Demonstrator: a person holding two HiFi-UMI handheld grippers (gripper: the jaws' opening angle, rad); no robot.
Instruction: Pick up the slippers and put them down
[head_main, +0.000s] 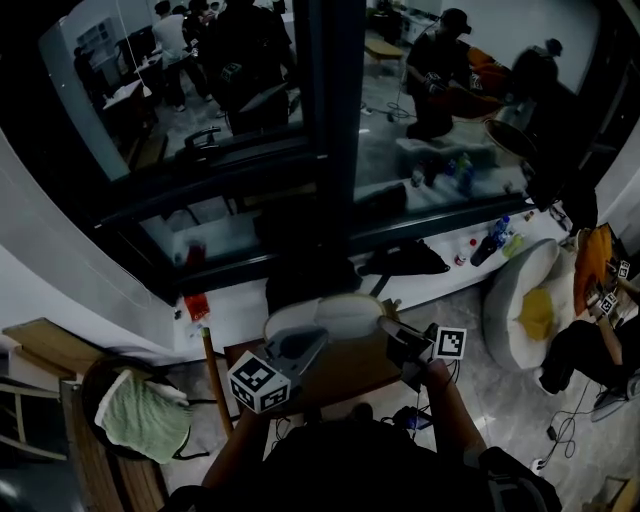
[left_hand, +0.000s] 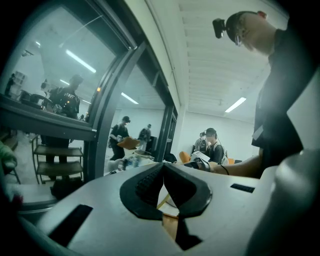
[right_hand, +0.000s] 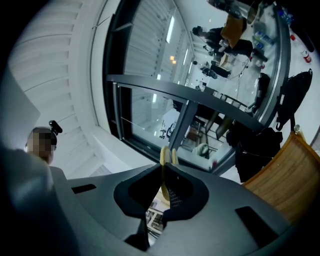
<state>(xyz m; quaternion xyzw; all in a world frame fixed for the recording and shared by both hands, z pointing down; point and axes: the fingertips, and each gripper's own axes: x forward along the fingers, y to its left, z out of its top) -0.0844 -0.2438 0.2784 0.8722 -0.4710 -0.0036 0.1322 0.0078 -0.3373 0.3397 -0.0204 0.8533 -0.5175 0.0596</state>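
Forearms (head_main: 448, 420) are seen at the bottom centre of the head view, below a large dark-framed window (head_main: 330, 150) that fills the upper frame. At lower centre a wooden table (head_main: 345, 378) is shown, with the pale slippers (head_main: 325, 318) just above it in the frame. The right gripper (right_hand: 164, 172) is clamped on their yellowish edge. The left gripper (left_hand: 161, 169) is closed, tips meeting; whether the pale strip behind them is pinched cannot be told

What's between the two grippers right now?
A pale slipper lies between the left gripper and right gripper in the head view; the right gripper view shows its edge pinched in those jaws.
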